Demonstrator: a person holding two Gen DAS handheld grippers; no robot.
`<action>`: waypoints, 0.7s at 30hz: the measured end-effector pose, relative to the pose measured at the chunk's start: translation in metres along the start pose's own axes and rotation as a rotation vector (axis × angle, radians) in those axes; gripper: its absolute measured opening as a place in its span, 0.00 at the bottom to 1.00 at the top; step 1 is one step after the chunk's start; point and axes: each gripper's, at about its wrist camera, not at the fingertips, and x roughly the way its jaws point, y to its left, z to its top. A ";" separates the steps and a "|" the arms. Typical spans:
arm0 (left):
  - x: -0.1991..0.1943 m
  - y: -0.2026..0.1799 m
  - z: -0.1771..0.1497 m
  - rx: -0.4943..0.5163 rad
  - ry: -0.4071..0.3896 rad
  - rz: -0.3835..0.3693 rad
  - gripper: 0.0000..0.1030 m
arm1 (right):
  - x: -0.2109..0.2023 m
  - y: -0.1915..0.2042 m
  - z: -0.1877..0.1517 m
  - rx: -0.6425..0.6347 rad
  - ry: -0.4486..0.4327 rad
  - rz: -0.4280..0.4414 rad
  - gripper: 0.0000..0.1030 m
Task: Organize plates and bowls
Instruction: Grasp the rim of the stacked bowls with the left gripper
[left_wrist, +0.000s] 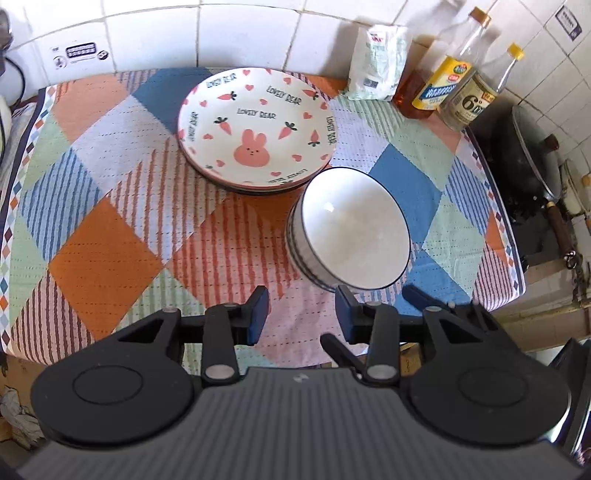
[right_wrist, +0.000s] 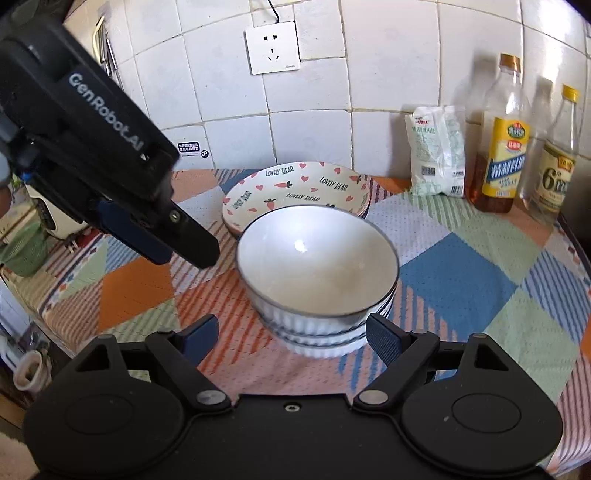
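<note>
A stack of white bowls with blue rims stands on the patchwork cloth. Behind it lies a stack of bunny-and-carrot plates. My left gripper is open and empty, just in front and left of the bowls; it also shows in the right wrist view left of the bowls. My right gripper is open and empty, its fingers either side of the bowl stack's near side, not touching it. One of its fingertips shows in the left wrist view.
A white packet and two bottles stand at the back right by the tiled wall. A dark wok sits right of the cloth. A wall socket is above. The cloth's edge is near.
</note>
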 end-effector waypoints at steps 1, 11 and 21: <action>-0.001 0.003 -0.003 -0.005 -0.005 0.000 0.39 | -0.002 0.002 -0.004 0.003 -0.001 0.000 0.88; -0.004 0.025 -0.017 -0.027 -0.113 -0.005 0.55 | 0.013 0.007 -0.025 -0.061 -0.049 -0.048 0.90; -0.004 0.040 0.004 -0.062 -0.208 -0.041 0.60 | 0.039 -0.018 -0.032 -0.069 -0.009 0.022 0.90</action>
